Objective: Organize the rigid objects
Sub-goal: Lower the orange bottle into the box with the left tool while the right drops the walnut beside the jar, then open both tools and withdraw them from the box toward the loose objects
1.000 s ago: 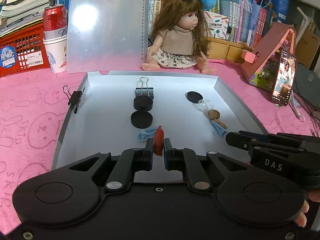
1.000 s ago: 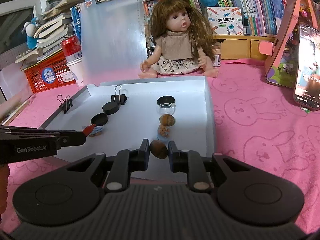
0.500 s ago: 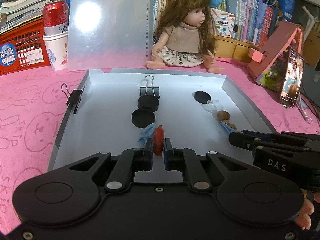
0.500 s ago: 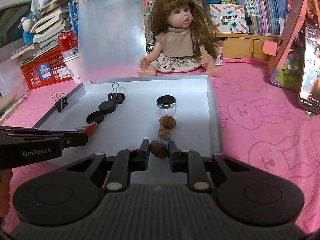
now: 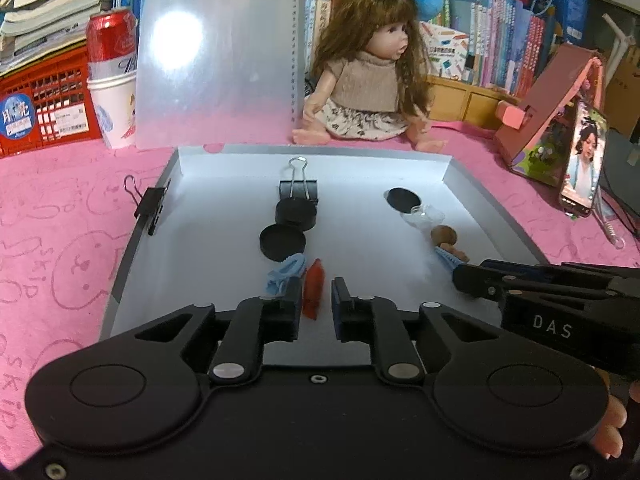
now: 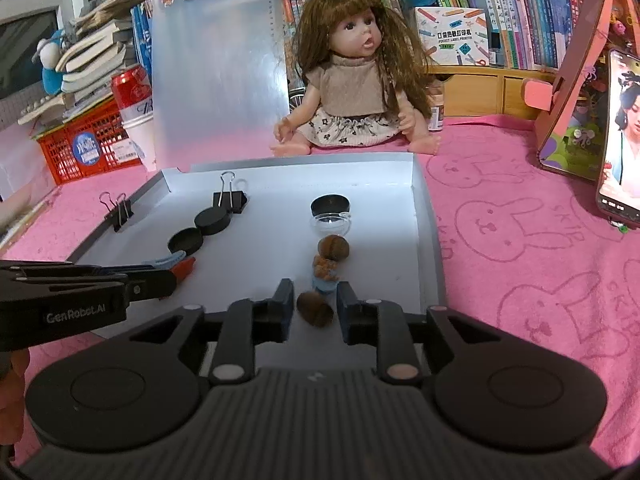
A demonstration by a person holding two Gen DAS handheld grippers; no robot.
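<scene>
A grey tray (image 5: 128,248) holds two rows of small objects. My left gripper (image 5: 316,296) is open around a red clip (image 5: 313,288), which lies on the tray beside a blue clip (image 5: 285,272), behind two black caps (image 5: 282,240) and a black binder clip (image 5: 298,190). My right gripper (image 6: 314,306) is open around a brown nut (image 6: 315,309) lying on the tray (image 6: 424,240). Ahead of it lie a blue-and-brown piece (image 6: 326,274), a walnut (image 6: 333,247), a glass jar (image 6: 330,224) and a black lid (image 6: 330,204).
A binder clip (image 5: 150,204) grips the tray's left wall. A doll (image 5: 368,80) sits behind the tray, beside a clear clipboard (image 5: 216,52), a can in a cup (image 5: 112,80) and a red crate (image 5: 40,112). A phone on a stand (image 5: 580,164) stands at the right.
Both grippers have opened. The red clip and the brown nut, held before, now lie loose on the tray between the fingers.
</scene>
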